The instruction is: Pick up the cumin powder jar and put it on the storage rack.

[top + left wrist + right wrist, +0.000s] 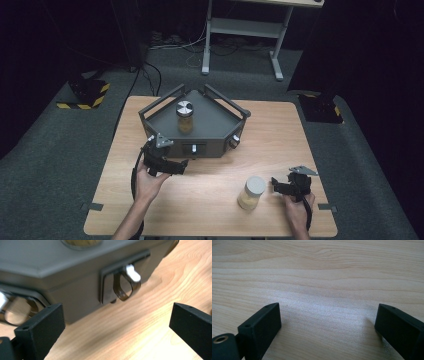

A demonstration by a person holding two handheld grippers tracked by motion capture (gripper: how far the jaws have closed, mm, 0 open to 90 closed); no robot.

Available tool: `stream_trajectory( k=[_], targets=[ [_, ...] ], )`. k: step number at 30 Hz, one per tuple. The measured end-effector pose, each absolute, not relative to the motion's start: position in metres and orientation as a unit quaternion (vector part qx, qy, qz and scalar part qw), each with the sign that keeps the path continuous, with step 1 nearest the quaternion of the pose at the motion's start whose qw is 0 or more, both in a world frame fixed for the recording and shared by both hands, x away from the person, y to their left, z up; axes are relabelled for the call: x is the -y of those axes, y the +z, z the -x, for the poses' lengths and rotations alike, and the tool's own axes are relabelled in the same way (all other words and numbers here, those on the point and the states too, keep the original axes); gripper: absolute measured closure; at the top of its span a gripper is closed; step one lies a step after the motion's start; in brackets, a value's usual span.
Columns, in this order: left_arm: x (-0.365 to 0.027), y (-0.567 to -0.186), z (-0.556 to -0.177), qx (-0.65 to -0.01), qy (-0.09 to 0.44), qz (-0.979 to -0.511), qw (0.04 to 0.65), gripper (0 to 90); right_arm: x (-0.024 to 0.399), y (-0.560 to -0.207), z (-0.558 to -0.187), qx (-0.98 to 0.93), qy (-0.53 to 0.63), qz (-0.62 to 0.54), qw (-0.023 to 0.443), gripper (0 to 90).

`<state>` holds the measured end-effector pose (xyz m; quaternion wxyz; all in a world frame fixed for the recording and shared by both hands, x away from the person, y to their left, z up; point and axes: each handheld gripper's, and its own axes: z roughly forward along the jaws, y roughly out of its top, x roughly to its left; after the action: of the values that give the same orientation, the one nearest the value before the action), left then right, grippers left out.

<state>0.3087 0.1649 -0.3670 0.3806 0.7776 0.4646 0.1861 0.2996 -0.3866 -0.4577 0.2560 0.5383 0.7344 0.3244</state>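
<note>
A dark grey angular box with raised rails stands at the table's far middle. Inside it stands a jar with a silver lid. A second jar with a pale lid stands on the bare wood near the front right. My left gripper is low at the box's front left, open, with nothing between its fingers. In the left gripper view, the left gripper faces a white-knobbed latch on the box's front face. My right gripper rests just right of the pale-lidded jar. Its jaws stand open over bare wood.
The wooden table has free room right of the box and along the front. A second latch shows blurred on the box's left face. Beyond the table are grey carpet, a white desk frame and cables.
</note>
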Motion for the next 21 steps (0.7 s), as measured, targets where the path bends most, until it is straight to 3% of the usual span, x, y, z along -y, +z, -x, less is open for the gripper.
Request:
stream_trajectory(
  k=[21],
  targets=[
    [-0.134, -0.432, -0.302, -0.471, 0.191, -0.791, 0.341, 0.4, 0.387, -0.458, -0.300, -0.734, 0.324, -0.539, 0.256, 6.0]
  ],
)
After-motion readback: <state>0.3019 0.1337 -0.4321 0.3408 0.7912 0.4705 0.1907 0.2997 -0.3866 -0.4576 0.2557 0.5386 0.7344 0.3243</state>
